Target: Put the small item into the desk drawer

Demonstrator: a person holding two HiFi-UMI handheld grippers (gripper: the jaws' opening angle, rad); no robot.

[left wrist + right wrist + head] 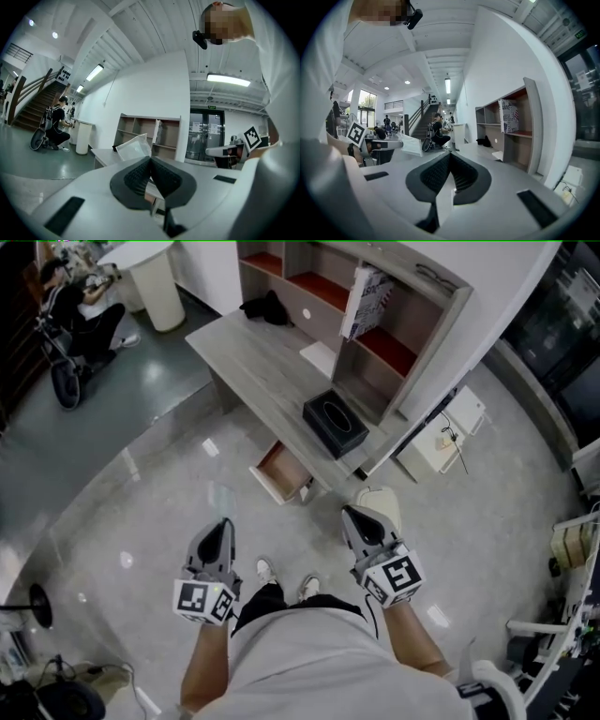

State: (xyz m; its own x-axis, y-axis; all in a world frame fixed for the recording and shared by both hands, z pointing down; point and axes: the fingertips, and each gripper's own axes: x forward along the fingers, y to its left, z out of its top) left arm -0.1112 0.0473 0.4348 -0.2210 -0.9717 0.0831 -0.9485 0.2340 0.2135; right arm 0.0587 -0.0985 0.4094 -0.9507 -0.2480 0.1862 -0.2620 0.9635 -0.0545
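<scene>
Left tool (150, 161) is clamped shut on a small clear bag (133, 146), which sticks up past its tips. Right tool (449, 157) has its jaws pressed together, empty. Both forearms reach forward side by side, roughly level, toward the surface (248, 348). Across polished floor (141, 474), the drawer (281, 472) stands pulled open under the surface's edge, beside a black tissue box (335, 423). Print on the patterned box (367, 298) in the shelf unit (441, 306) is unreadable.
</scene>
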